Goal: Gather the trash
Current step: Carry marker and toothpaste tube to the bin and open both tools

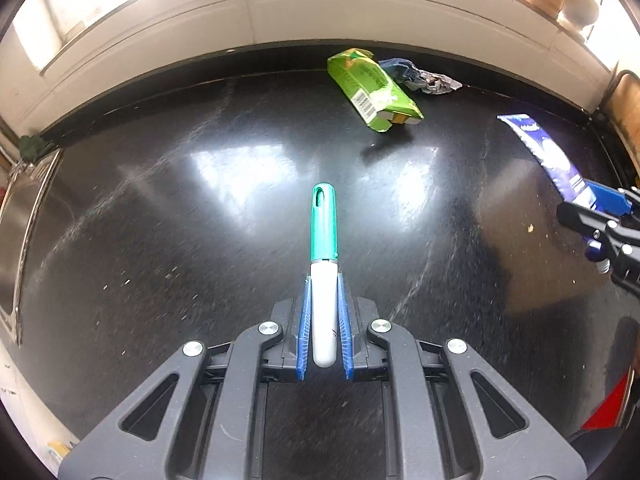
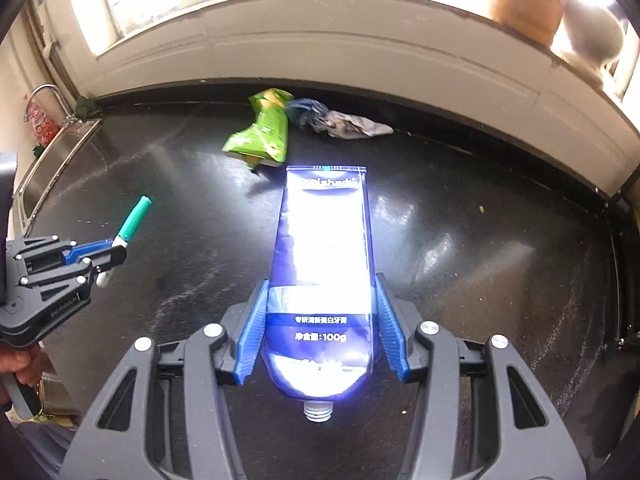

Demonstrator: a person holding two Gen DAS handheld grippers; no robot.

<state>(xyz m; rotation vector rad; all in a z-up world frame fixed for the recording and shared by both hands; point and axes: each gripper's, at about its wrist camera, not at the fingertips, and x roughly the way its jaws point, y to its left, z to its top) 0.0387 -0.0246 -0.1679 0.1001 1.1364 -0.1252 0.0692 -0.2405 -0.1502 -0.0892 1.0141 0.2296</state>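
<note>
My left gripper (image 1: 324, 280) is shut on a white marker with a green cap (image 1: 324, 240), held above the black countertop (image 1: 200, 220); the marker points forward. My right gripper (image 2: 320, 280) is shut on a blue toothpaste tube (image 2: 324, 248) with no cap, its neck toward me. A green snack wrapper (image 1: 372, 88) and a crumpled grey-blue wrapper (image 1: 424, 78) lie at the back of the counter by the wall. In the right wrist view they show as the green wrapper (image 2: 260, 132) and crumpled wrapper (image 2: 340, 122); the left gripper (image 2: 116, 252) with the marker (image 2: 132, 220) is at the left.
A steel sink (image 2: 52, 164) with a tap (image 2: 48, 96) is at the counter's left end. A white tiled wall (image 1: 280, 20) and window sill run behind. The counter's right edge (image 2: 620, 240) drops off. The right gripper (image 1: 600, 220) shows at right in the left wrist view.
</note>
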